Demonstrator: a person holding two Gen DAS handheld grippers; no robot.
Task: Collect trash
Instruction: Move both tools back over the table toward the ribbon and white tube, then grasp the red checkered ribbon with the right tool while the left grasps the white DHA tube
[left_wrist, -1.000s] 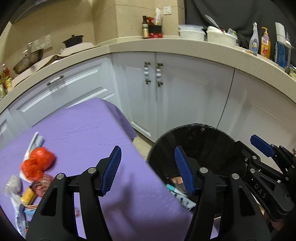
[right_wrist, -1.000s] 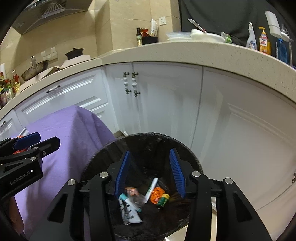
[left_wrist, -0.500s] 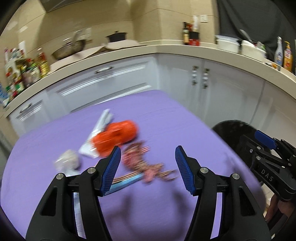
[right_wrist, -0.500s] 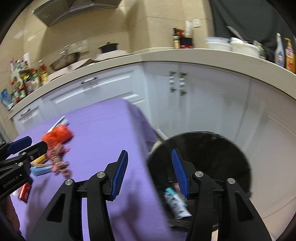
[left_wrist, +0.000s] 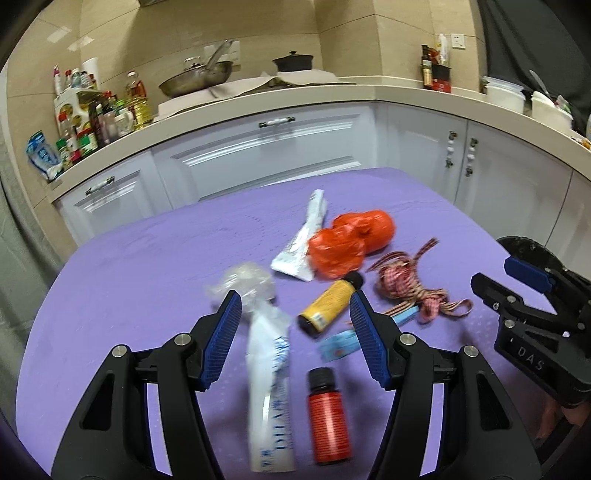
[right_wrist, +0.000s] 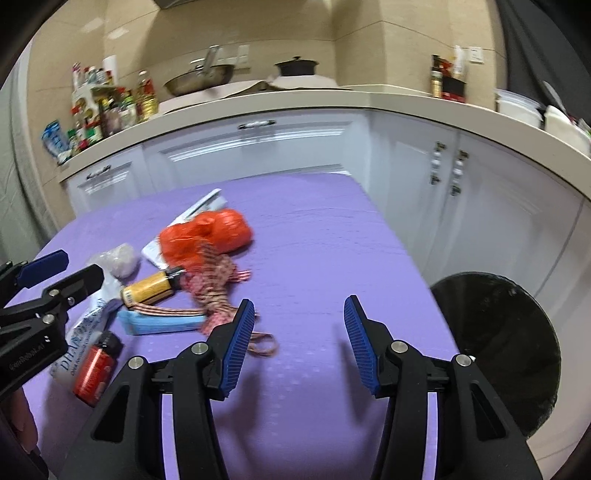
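the left gripper (left_wrist: 295, 332) hangs empty with fingers spread wide over the trash on the purple table (left_wrist: 147, 266), nearer it than the right gripper (right_wrist: 299, 343), also spread and empty. the yellow bottle (left_wrist: 330, 303) lies just ahead between the left fingers, its long axis slanting away toward the orange bag (left_wrist: 347, 247).

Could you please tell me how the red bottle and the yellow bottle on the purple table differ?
The red bottle is red-bodied and lies nearest the camera, cap pointing away; the yellow bottle is yellow-bodied, lies farther back at a diagonal, its cap toward the orange bag. Both are small, black-capped, lying on their sides.
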